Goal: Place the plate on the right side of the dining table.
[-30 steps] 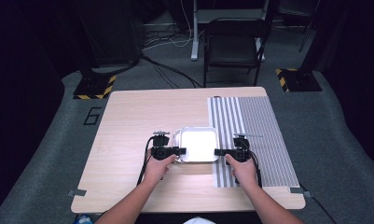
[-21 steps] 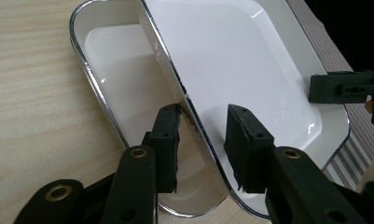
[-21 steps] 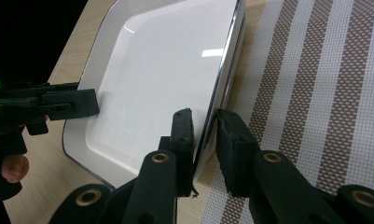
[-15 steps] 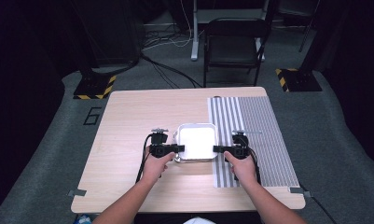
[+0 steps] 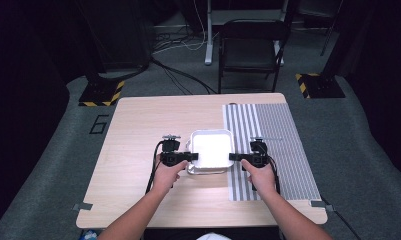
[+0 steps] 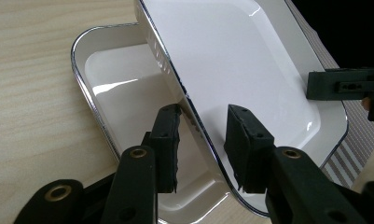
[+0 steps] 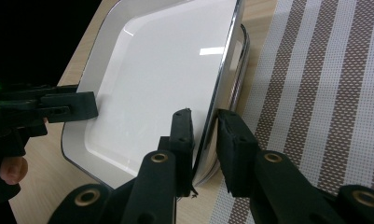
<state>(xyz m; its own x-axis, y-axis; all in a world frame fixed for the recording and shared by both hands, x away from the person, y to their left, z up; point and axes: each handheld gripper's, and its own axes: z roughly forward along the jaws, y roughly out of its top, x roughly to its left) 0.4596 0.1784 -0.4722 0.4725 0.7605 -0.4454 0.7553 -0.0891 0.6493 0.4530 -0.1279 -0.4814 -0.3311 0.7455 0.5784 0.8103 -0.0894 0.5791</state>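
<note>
Trays: two white ones with chrome rims are sitting near the middle of the table (image 5: 138,150), closer to its front edge than its back, with their right side meeting the left edge of the striped mat (image 5: 278,145) that is covering the table's right part. The upper tray (image 5: 211,148) is being held above the lower tray (image 6: 124,88), which is lying flat on the wood. In the left gripper view the upper tray is tilting, its near rim raised clear of the lower one.

The left gripper (image 5: 189,157) is closing on the upper tray's left rim; in its own view the two jaws are standing on either side of that rim, one pad (image 6: 168,140) under it and the other over the white face, though I cannot tell whether both are pressing. The right gripper (image 5: 236,157) is pinching the opposite rim, jaws nearly closed with the chrome edge between them in the right gripper view, right beside the mat's edge. Each gripper is being held in a hand (image 5: 166,172).
</note>
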